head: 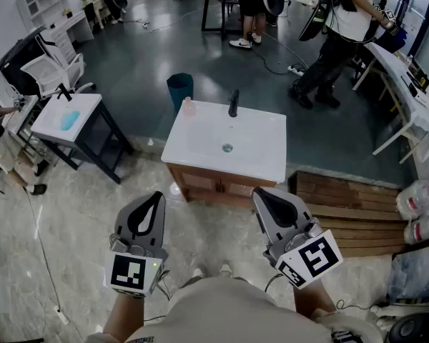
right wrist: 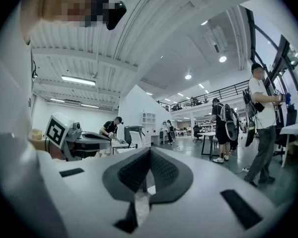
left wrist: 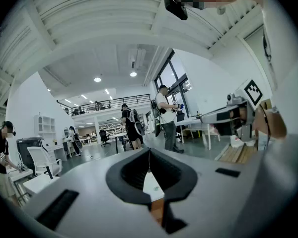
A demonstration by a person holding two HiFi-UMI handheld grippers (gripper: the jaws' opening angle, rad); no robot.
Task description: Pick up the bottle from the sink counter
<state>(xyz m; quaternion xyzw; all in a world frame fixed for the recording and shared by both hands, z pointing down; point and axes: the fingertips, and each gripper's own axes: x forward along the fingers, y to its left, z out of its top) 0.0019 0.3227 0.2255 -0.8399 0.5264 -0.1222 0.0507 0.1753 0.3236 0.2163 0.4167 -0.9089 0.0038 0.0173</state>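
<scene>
1. At the back left corner of the white rectangular sink counter (head: 200, 148), which is set on a wooden cabinet (head: 200, 184), a small pale pink bottle (head: 188, 106) is seen standing upright. It is just left of the black faucet (head: 234, 103).
2. The left gripper (head: 157, 195) is held low in the head view, short of the counter's near edge. The bottle lies well ahead of it and slightly to its right.
3. In the left gripper view its jaws are seen pressed together, tip to tip, with nothing held.
4. The right gripper (head: 258, 191) is held alongside, and the bottle lies well ahead and to its left.
5. Its jaws are likewise seen fully closed and empty.
6. The bottle is touched by neither gripper.
</scene>
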